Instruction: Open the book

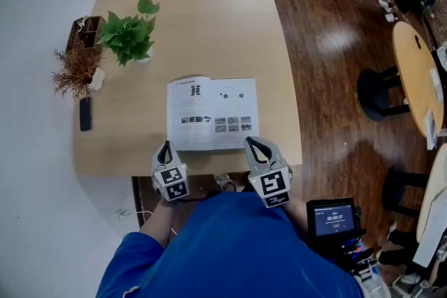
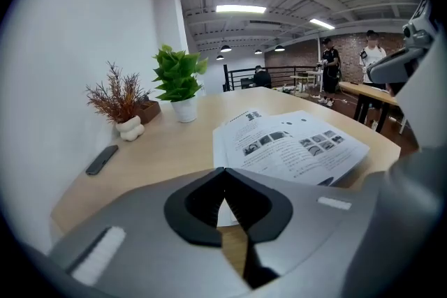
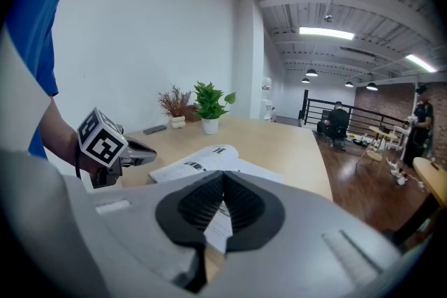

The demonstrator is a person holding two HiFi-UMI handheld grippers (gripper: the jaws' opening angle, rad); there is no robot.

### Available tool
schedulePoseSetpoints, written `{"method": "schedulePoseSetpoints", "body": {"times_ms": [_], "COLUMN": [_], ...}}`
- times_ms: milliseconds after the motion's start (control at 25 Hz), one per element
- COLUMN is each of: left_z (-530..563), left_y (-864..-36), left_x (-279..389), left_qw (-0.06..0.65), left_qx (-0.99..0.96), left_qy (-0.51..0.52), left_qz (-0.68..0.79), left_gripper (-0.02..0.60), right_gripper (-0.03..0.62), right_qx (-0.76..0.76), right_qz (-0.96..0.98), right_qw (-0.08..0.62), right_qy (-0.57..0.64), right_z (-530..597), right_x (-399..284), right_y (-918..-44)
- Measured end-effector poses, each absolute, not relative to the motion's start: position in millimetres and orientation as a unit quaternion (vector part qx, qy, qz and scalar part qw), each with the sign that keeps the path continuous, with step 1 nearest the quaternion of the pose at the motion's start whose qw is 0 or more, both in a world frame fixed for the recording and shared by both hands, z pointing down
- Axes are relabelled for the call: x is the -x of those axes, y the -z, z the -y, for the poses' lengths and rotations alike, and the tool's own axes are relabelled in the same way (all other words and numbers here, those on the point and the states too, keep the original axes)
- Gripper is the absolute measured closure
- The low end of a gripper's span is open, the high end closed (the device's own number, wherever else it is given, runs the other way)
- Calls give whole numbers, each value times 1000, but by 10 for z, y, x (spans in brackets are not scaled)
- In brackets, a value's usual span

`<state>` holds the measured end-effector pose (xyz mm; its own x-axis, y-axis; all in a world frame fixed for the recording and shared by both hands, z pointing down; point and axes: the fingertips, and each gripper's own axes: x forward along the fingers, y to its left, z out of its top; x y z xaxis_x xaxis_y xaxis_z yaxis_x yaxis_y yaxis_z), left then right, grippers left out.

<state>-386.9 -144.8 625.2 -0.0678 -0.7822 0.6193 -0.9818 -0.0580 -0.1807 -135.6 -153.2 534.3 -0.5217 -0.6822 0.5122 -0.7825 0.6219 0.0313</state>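
The book (image 1: 212, 113) lies open and flat on the wooden table (image 1: 209, 17), its printed pages facing up; it also shows in the left gripper view (image 2: 290, 144) and the right gripper view (image 3: 202, 165). My left gripper (image 1: 165, 145) hovers at the book's near left corner, jaws shut with nothing between them (image 2: 223, 171). At the book's near right corner my right gripper (image 1: 250, 142) is shut and empty too (image 3: 222, 174). Neither gripper touches the pages.
A potted green plant (image 1: 129, 33) stands at the table's far left, with a dried reddish plant in a white vase (image 1: 80, 72) and a wooden box (image 1: 82, 30) beside it. A dark phone (image 1: 85, 113) lies near the left edge. Chairs and other tables stand at the right.
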Motion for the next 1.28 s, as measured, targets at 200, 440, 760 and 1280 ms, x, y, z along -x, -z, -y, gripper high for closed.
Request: {"method": "schedulePoseSetpoints", "body": {"times_ms": [200,440,760,1280], "left_z": [1369,1189,766,-168], "left_y": [-6042,-5782,-5473,-4979], "left_x": [3603,3179,2527,1568], "left_qw": [147,131,109,78], "left_qx": [-694,-724,-741,-749], "left_qy": [-268,-233,-207,-156], "left_qz": [652,636,630,640], "left_gripper": [574,574,574,574], "right_gripper": [591,591,591,591], "right_qx": [-427,-425,-412,-391], "right_qz": [865,868,882,903], "right_qw": [246,237,212,165], "right_qy": [-97,-94,-87,-63], "right_z": [1368,1183,812,-26], "right_x": [1286,1119,780,128], "right_y": [-5308,-5283,-5183,-4907]}}
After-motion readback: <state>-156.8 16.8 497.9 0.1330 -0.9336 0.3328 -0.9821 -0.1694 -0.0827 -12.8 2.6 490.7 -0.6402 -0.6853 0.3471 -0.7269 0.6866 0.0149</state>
